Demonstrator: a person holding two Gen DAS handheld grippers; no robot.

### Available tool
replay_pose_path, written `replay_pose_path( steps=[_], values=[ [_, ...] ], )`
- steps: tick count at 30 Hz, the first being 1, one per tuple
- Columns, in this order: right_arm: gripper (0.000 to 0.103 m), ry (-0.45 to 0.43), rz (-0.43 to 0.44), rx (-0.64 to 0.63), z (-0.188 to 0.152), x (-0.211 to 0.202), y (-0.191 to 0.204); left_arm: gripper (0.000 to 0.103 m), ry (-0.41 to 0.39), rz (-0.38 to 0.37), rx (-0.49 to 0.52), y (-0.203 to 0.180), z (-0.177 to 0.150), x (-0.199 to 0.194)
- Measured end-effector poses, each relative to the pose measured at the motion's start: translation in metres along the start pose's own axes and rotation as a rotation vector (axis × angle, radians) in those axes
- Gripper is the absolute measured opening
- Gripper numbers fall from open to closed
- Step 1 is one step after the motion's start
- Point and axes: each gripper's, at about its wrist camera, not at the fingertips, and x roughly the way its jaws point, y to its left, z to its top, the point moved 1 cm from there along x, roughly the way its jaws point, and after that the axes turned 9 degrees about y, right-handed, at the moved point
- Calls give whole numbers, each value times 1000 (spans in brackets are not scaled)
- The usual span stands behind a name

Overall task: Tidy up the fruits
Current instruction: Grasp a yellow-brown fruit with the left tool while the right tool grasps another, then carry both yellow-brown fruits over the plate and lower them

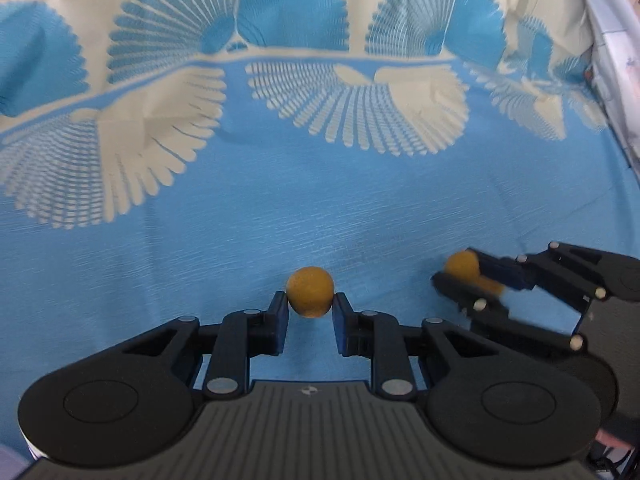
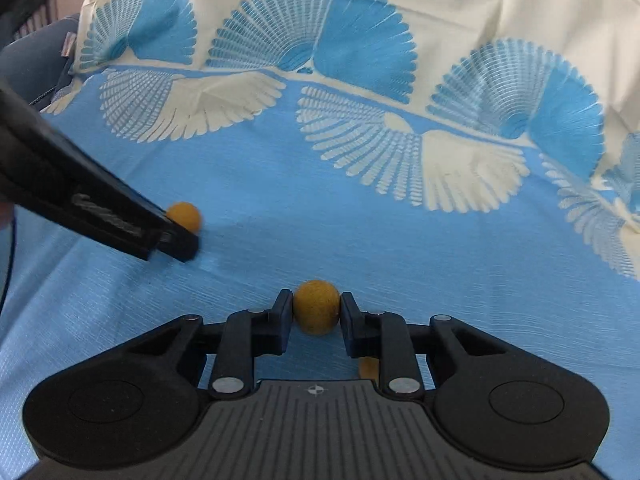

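My left gripper (image 1: 310,305) is shut on a small round orange-yellow fruit (image 1: 310,291), held at its fingertips above the blue cloth. My right gripper (image 2: 316,307) is shut on a second, similar fruit (image 2: 316,306). In the left wrist view the right gripper (image 1: 460,274) comes in from the right, blurred, with its fruit (image 1: 462,264) at its tips. In the right wrist view the left gripper (image 2: 180,228) comes in from the left with its fruit (image 2: 184,215). A piece of another orange object (image 2: 368,367) shows under my right gripper's right finger, mostly hidden.
A blue and cream cloth with fan patterns (image 1: 320,184) covers the surface and rises in folds at the back (image 2: 440,8). Pale fabric (image 1: 612,60) lies at the far right edge. A dark object (image 2: 28,60) sits at the far left.
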Motion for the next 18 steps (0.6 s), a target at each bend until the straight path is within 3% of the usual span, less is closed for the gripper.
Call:
replay_pose_path(
  steps=[9, 18],
  values=[
    [26, -174, -13, 43, 2, -123, 46, 26, -130, 49, -51, 14, -66, -132],
    [26, -229, 143, 74, -42, -236, 143, 26, -147, 127, -123, 53, -186, -235]
  ],
)
